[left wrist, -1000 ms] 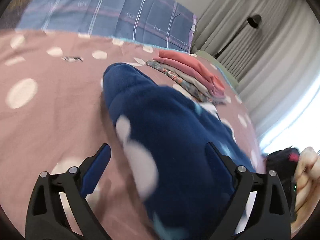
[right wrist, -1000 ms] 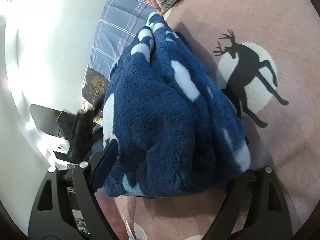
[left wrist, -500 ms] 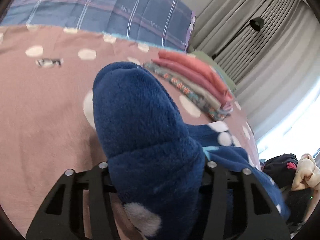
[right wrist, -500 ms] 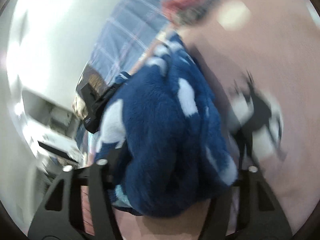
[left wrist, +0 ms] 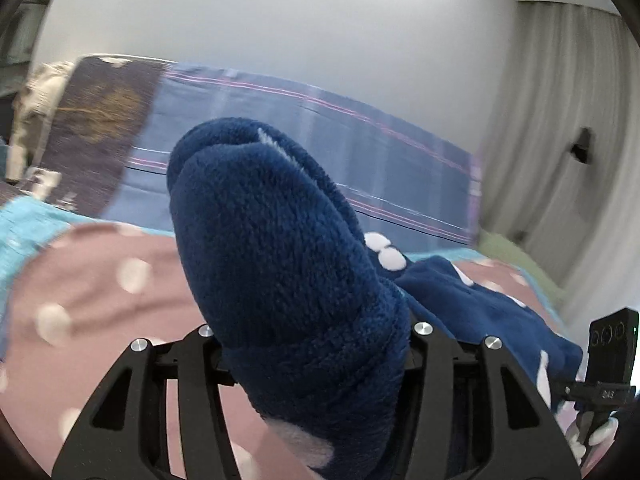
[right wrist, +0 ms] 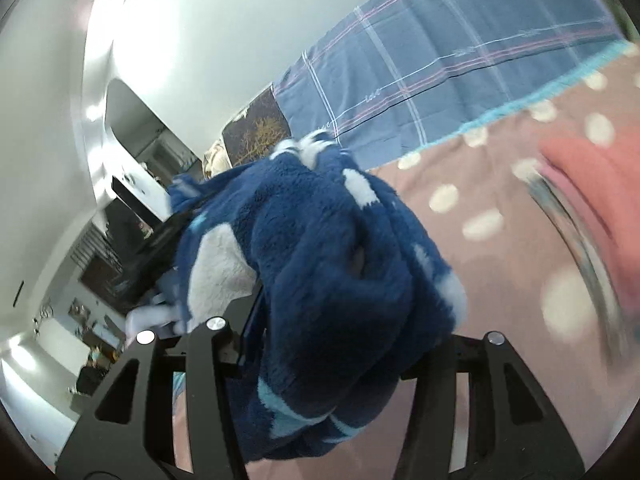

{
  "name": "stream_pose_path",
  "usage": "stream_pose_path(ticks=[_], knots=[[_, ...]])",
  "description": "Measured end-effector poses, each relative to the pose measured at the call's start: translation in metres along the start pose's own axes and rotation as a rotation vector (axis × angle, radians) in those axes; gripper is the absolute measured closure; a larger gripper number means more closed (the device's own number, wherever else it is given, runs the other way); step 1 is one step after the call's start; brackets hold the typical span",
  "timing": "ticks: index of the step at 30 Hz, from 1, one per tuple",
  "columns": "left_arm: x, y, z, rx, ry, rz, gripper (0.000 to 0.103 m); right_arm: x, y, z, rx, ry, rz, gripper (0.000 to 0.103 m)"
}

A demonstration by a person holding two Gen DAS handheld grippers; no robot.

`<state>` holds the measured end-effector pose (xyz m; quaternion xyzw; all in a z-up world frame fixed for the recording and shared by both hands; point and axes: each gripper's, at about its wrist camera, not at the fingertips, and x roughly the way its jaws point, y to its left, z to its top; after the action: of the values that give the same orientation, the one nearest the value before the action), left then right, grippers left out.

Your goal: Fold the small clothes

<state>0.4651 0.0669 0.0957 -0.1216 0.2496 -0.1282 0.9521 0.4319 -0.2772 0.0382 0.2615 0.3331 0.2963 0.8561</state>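
bulging over both clamped grippers (left wrist: 316,360) (right wrist: 328,344), thick blue fleece (left wrist: 280,248), fingers hidden, seemingly pinching it, bedspread (left wrist: 100,280) blurred

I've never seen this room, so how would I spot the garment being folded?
Find the pinkish dotted bedspread below the blue plaid pillow. Above it, both grippers clamp one bundle, the fleece. It is thick, fuzzy navy with white patches, unlike the flat pink clothes nearby.
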Motion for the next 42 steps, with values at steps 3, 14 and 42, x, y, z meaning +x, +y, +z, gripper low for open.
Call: stream_pose_path(ticks=[3,14,42], knots=[[0.032,0.022,0.010,-0.011,0.006,0.072,0.050,0.062,-0.022,0.045,0.034,0.034,-0.020,0.053],[0.191,0.100,-0.085,-0.099,0.254,0.382,0.035,0.220,-0.132,0.052,0.100,0.141,-0.395,0.029],[-0.191,-0.071,-0.172,0.148,-0.110,0.186,0.001,-0.083,0.119,-0.180,-0.432,-0.310,-0.595,0.002]])
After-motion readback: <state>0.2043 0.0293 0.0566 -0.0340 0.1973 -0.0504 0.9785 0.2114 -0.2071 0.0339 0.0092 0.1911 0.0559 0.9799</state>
